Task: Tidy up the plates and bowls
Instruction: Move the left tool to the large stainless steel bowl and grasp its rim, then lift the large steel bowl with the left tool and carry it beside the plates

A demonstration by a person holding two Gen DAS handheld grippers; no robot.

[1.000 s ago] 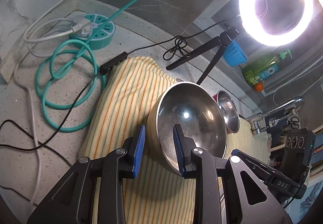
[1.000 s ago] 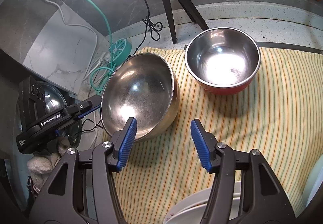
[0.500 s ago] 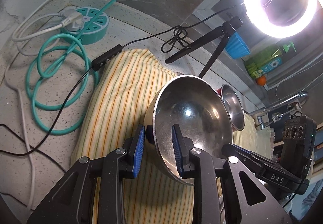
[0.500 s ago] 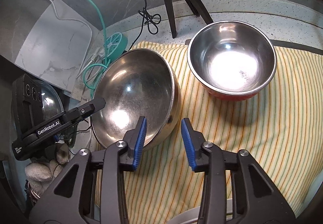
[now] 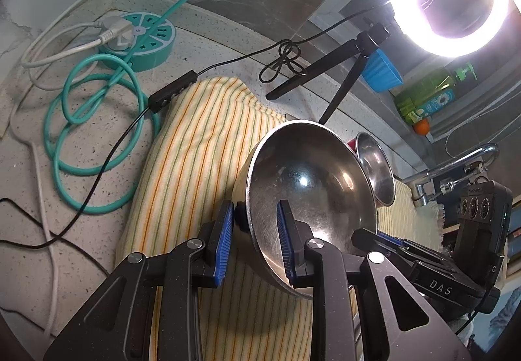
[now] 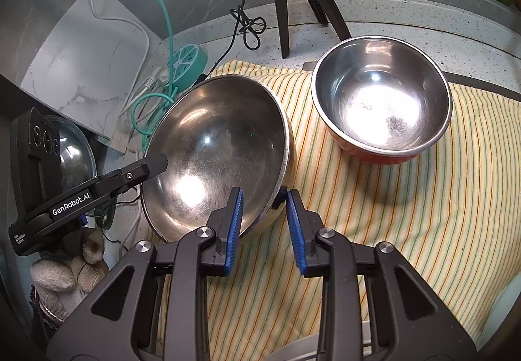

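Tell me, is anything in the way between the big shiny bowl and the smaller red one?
No, nothing visible. Only bare striped cloth lies between the big steel bowl and the red bowl. The left gripper and right gripper straddle the big bowl's rim on opposite sides, away from that gap.

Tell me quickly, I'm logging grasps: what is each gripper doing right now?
Left gripper: closed on the rim of the large steel bowl, holding it tilted.
Right gripper: jaws have just been closing over the same bowl's rim; firm grip cannot be told.
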